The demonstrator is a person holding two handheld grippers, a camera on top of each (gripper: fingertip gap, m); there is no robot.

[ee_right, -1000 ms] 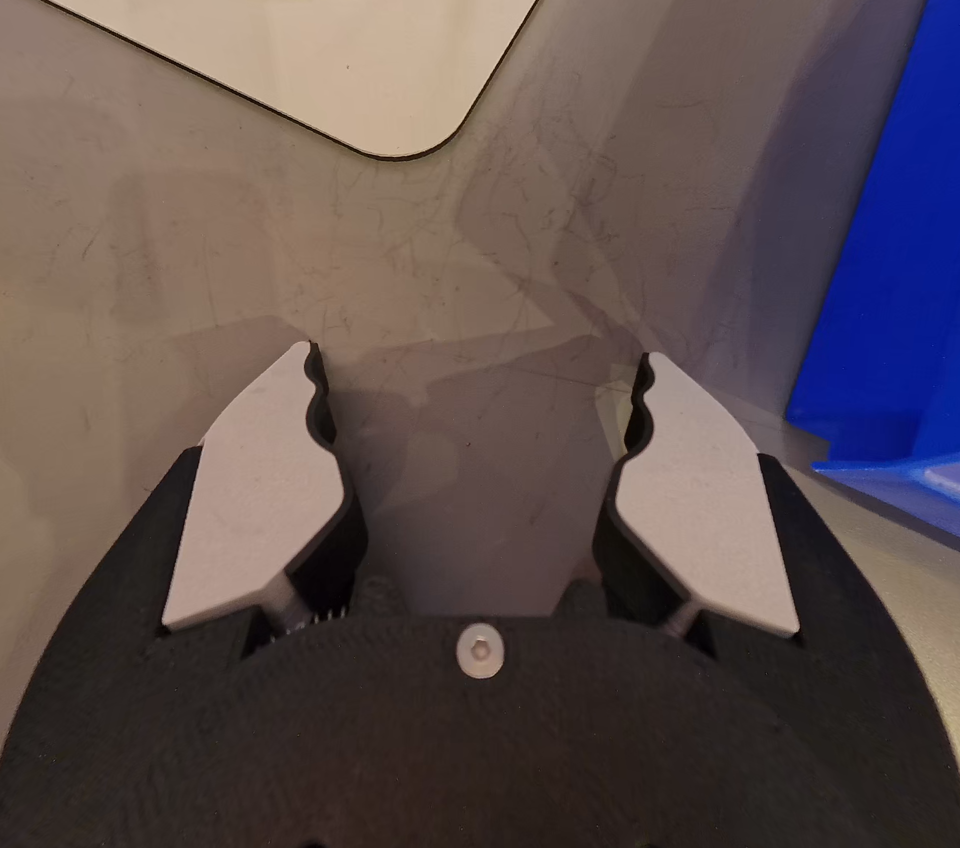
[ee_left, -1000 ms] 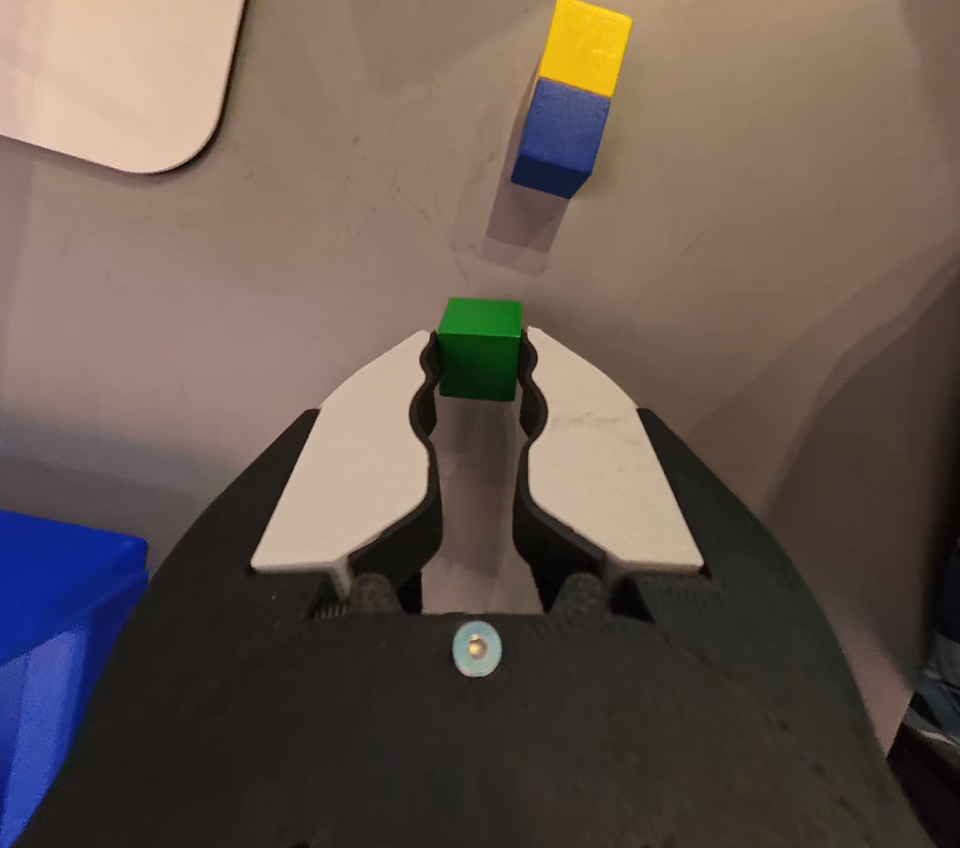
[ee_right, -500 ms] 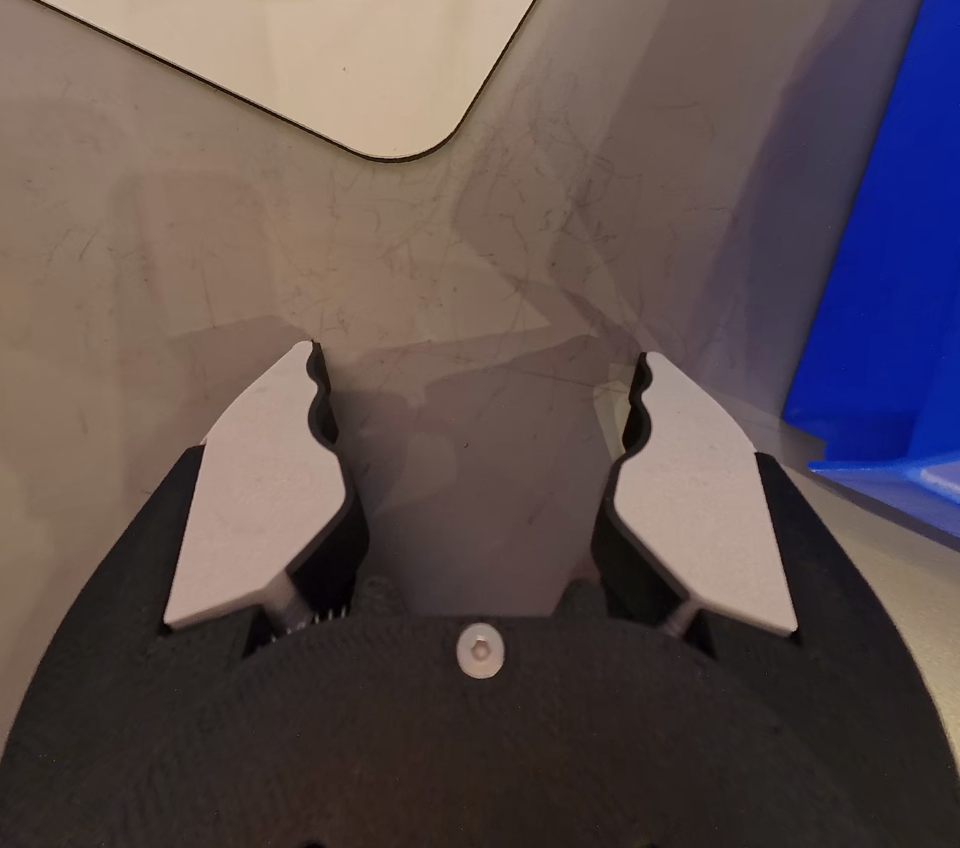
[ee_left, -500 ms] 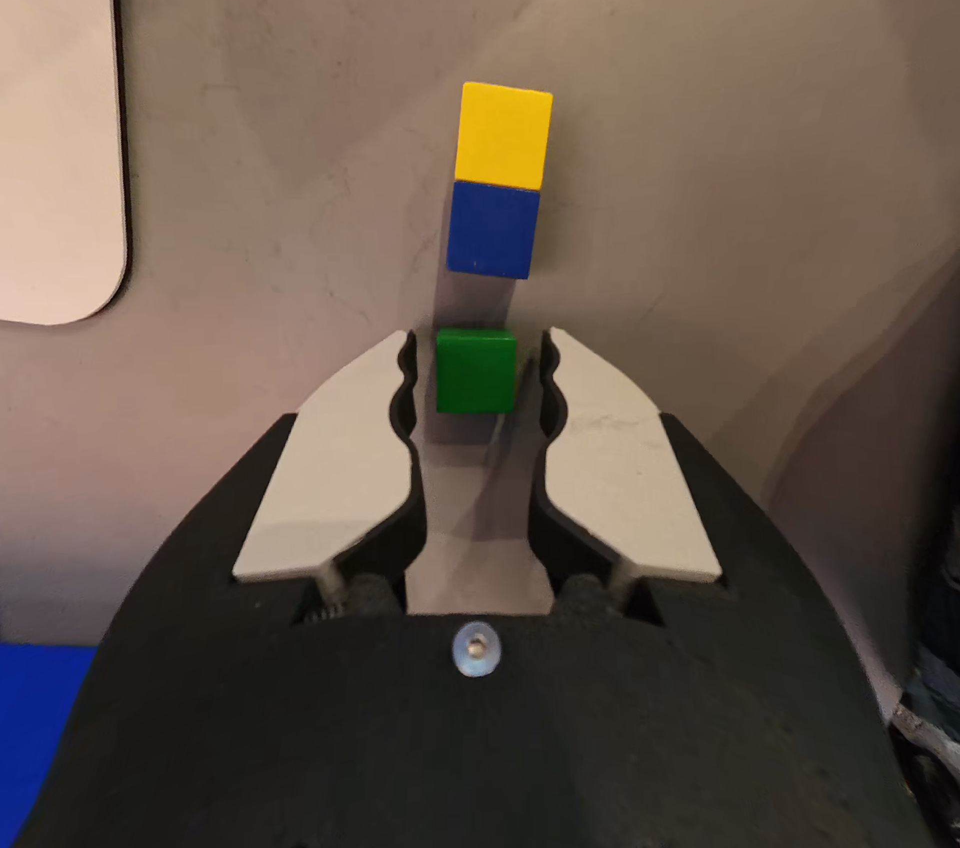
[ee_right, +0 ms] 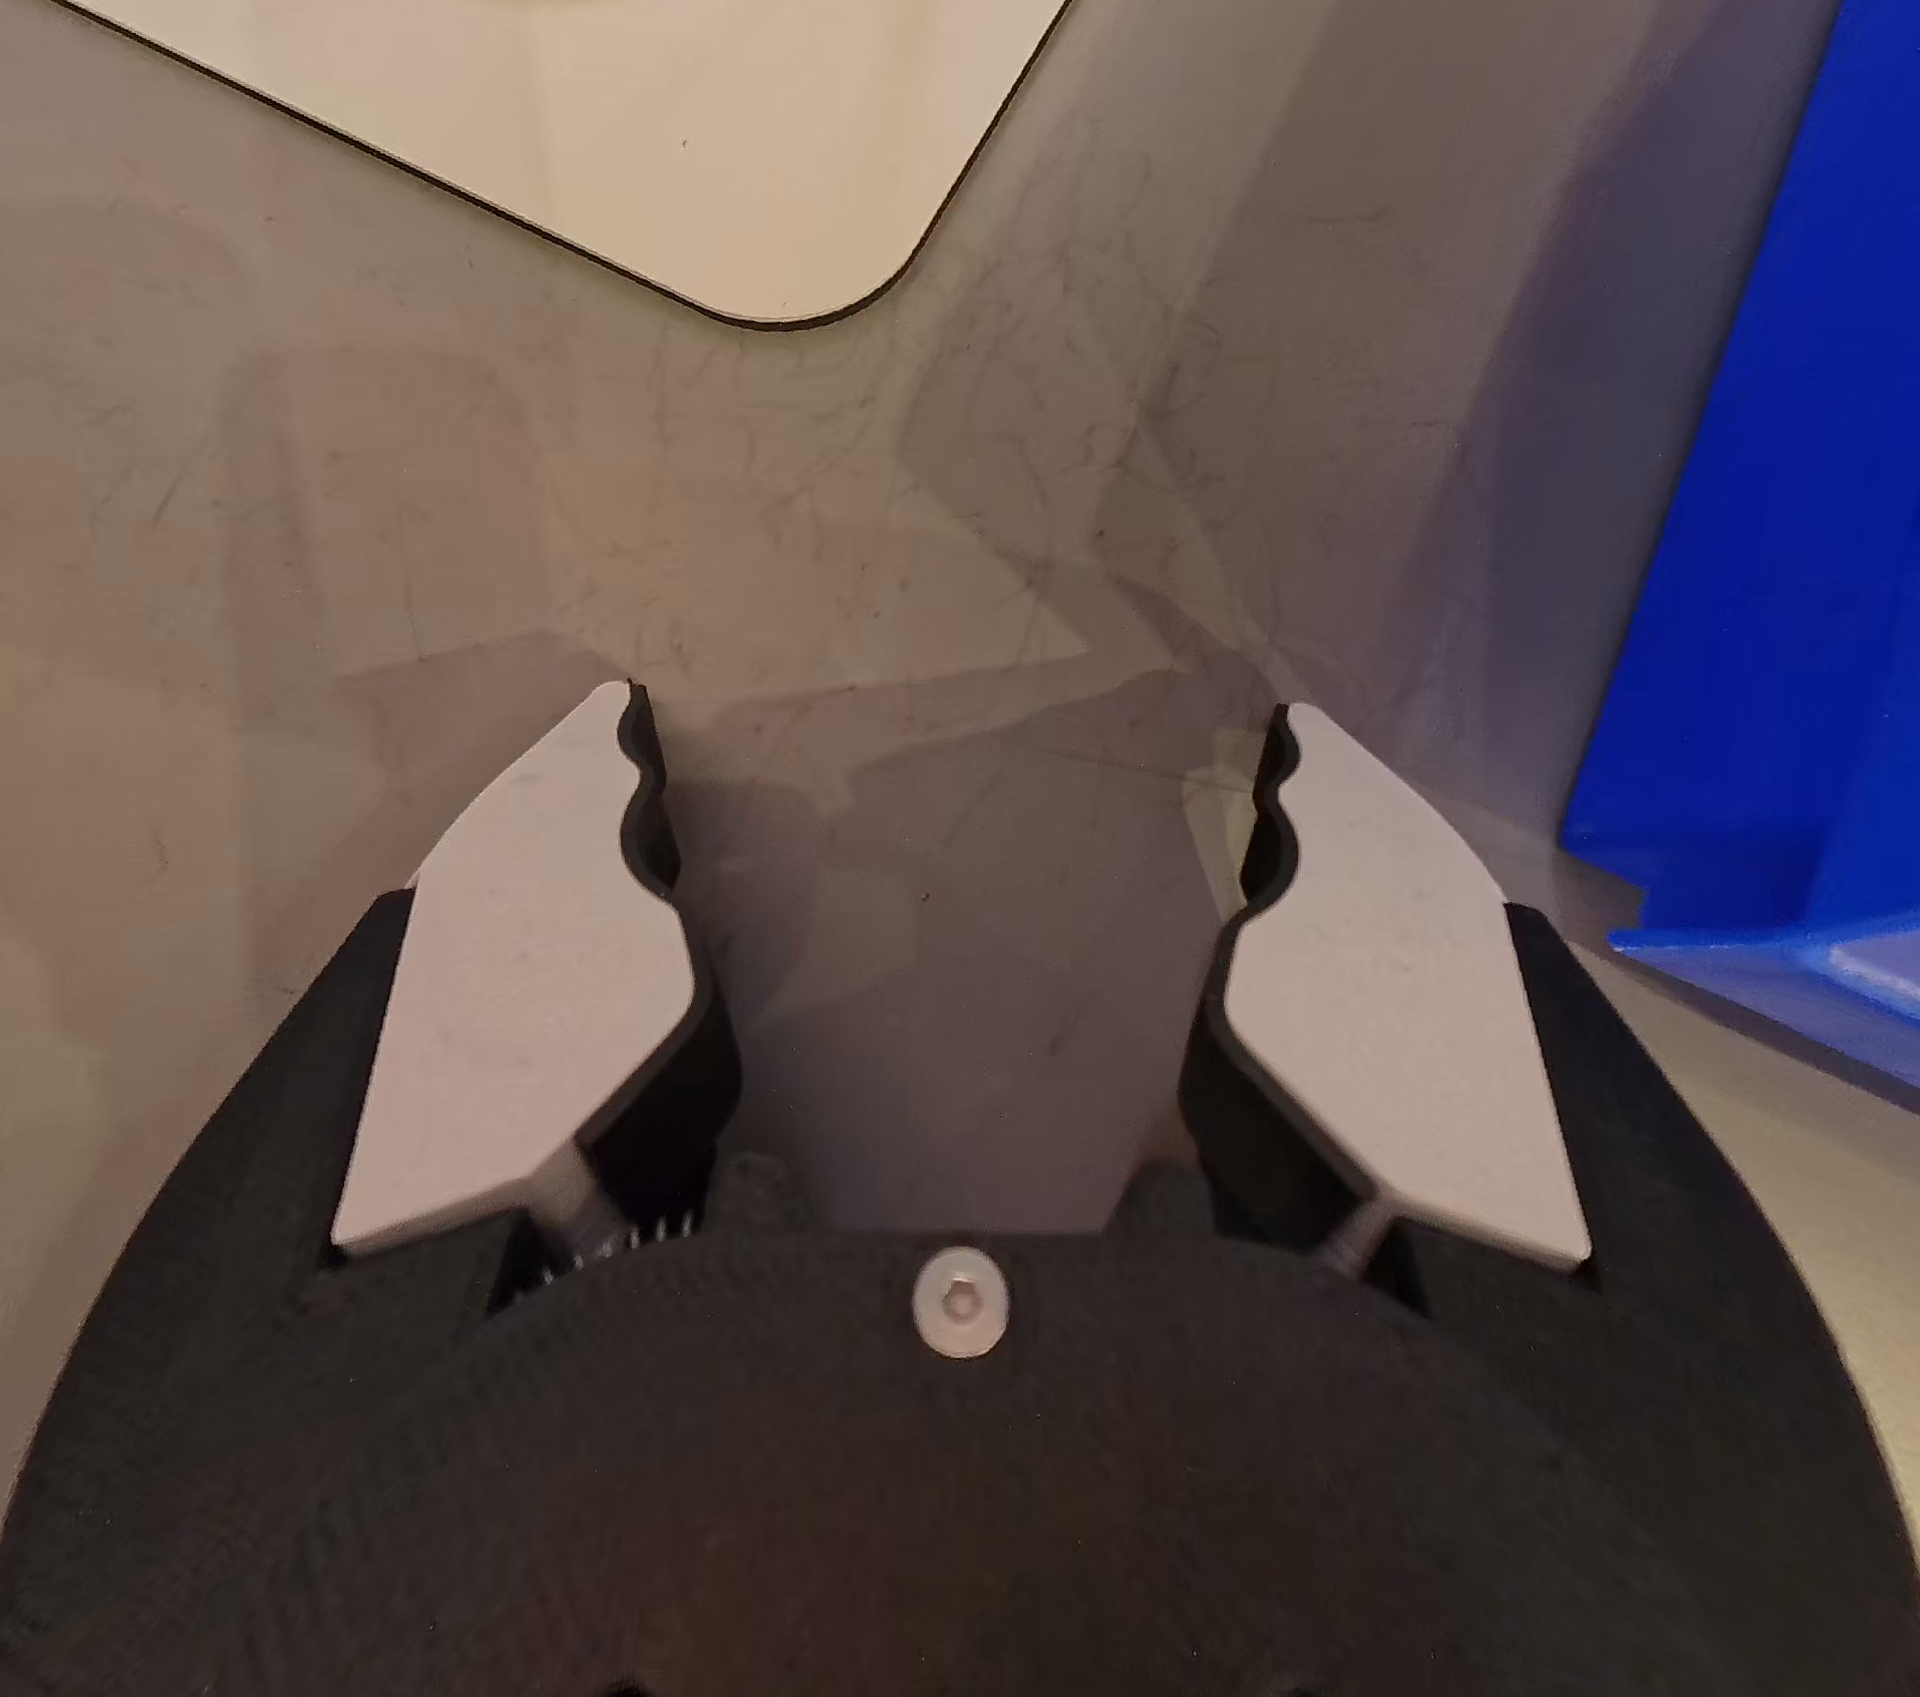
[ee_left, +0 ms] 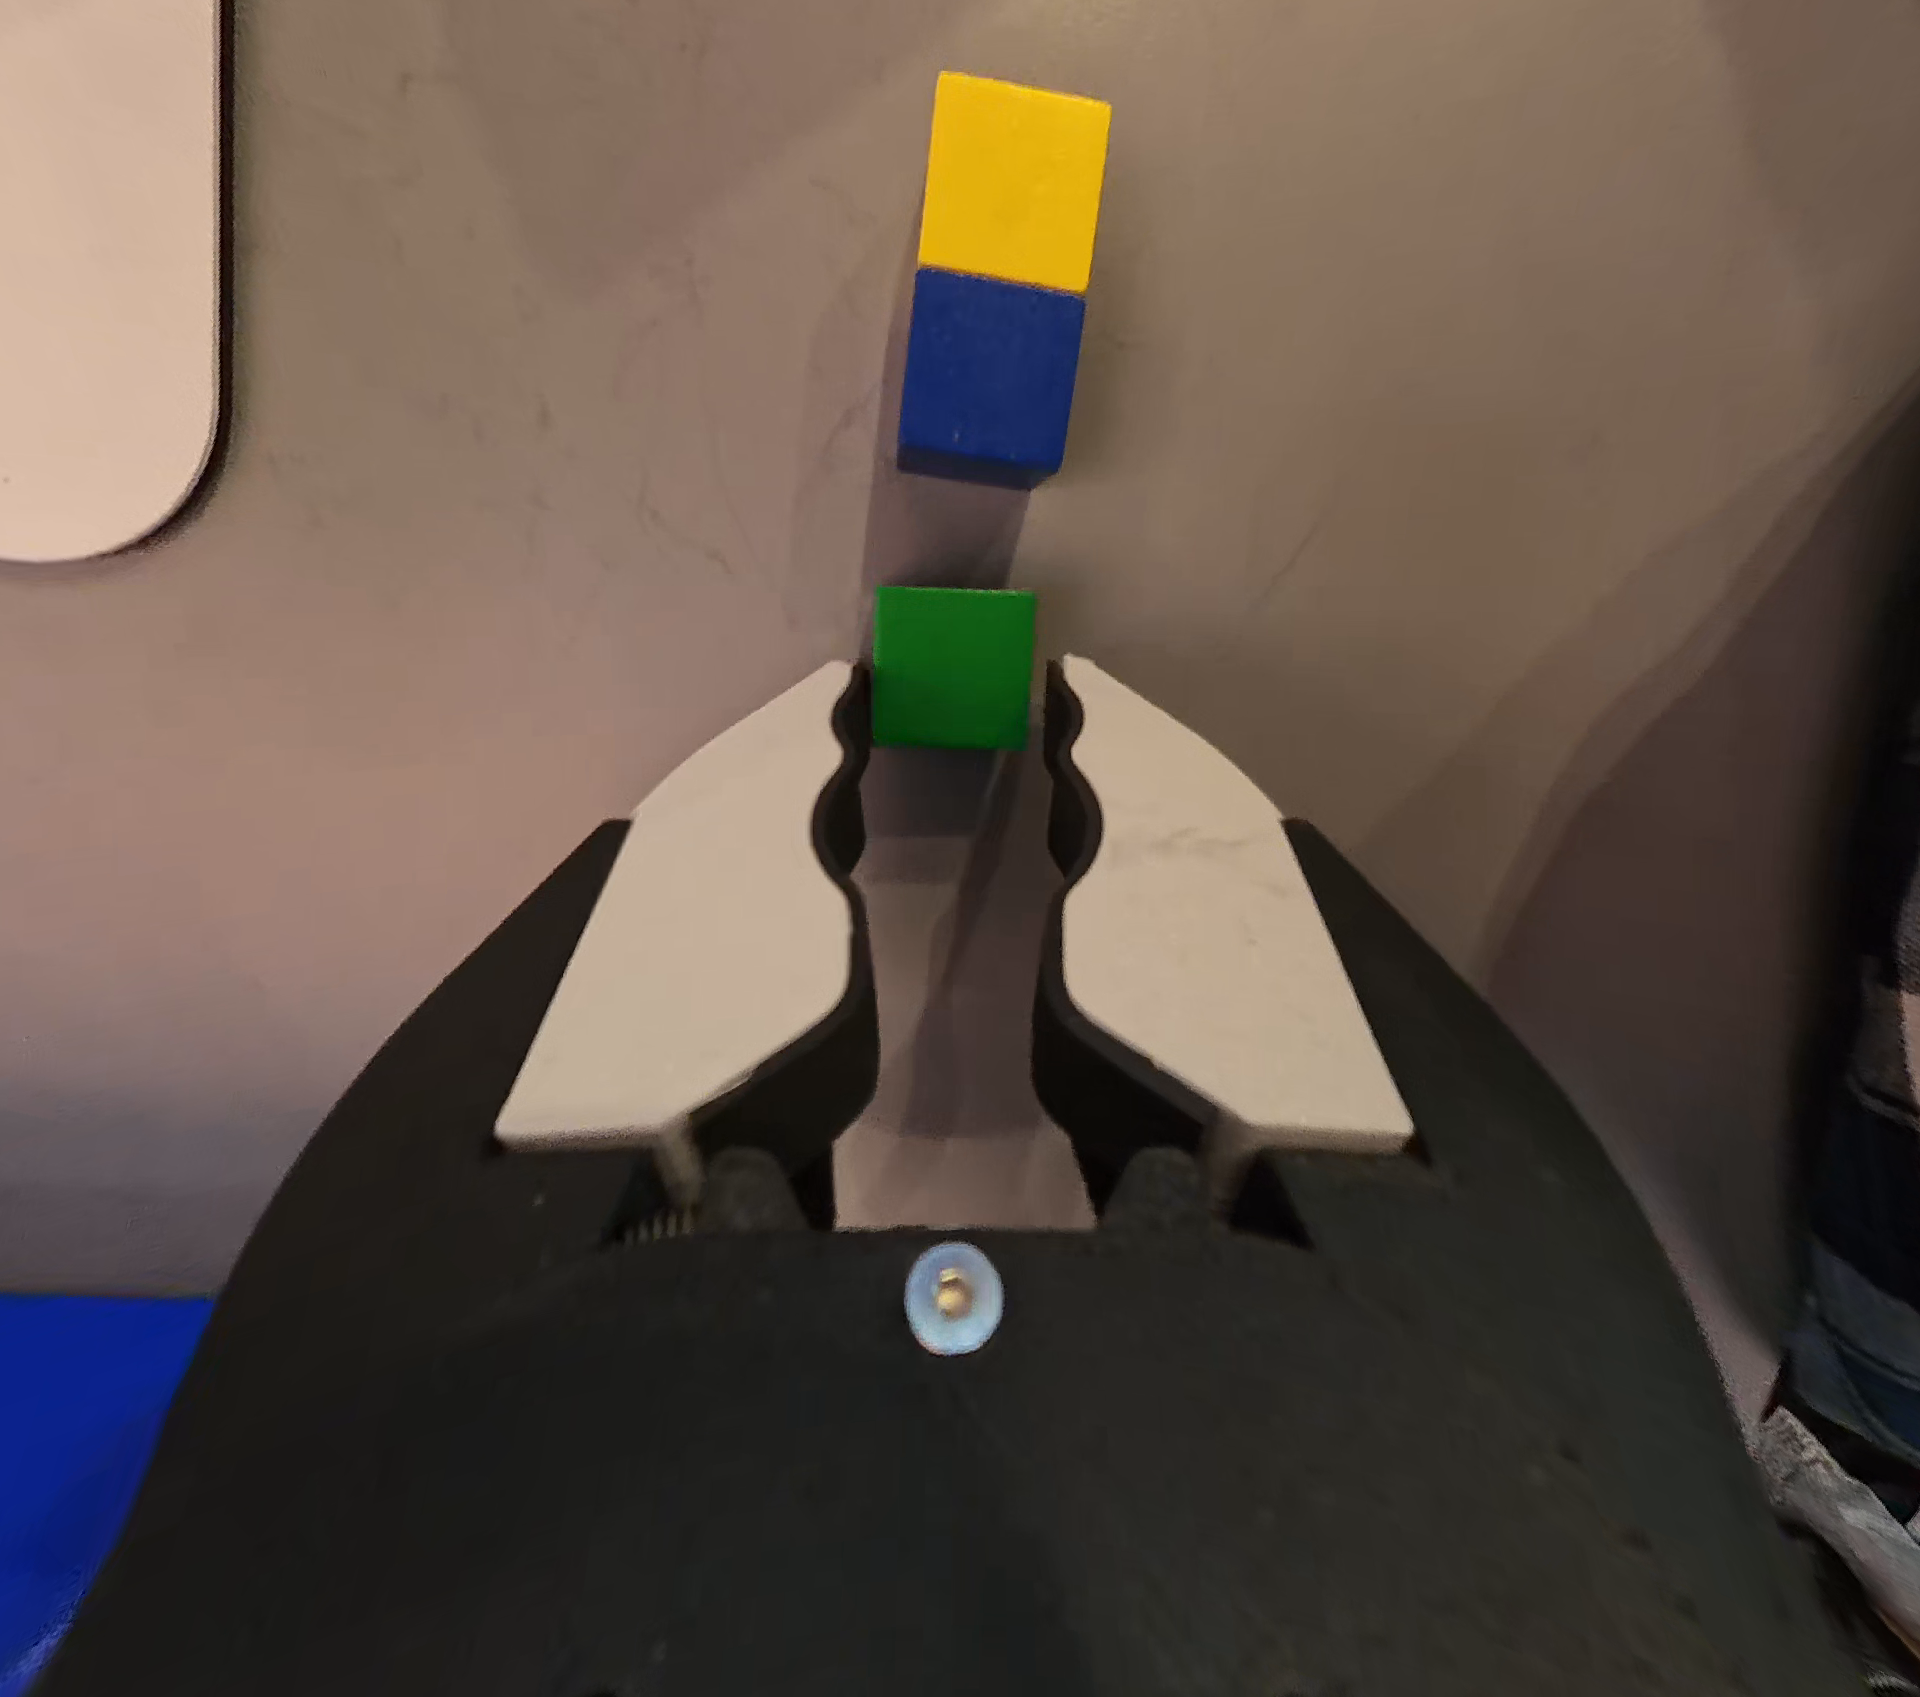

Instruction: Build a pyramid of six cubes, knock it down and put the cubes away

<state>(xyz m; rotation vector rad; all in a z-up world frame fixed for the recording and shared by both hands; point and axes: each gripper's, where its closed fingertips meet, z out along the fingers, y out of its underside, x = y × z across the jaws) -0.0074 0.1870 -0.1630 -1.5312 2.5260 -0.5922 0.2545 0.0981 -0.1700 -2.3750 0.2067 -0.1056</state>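
Left gripper (ee_left: 954, 691) tips flanking green cube (ee_left: 954, 668)

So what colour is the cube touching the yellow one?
Blue, seen best in the left wrist view, right against the yellow cube.

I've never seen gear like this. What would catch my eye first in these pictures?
Probably the bright cubes on the grey table: a yellow cube touching a blue cube, and nearer the camera a green cube between the tips of the left gripper. In the other view, the right gripper stands wide open with nothing in it, beside a blue bin.
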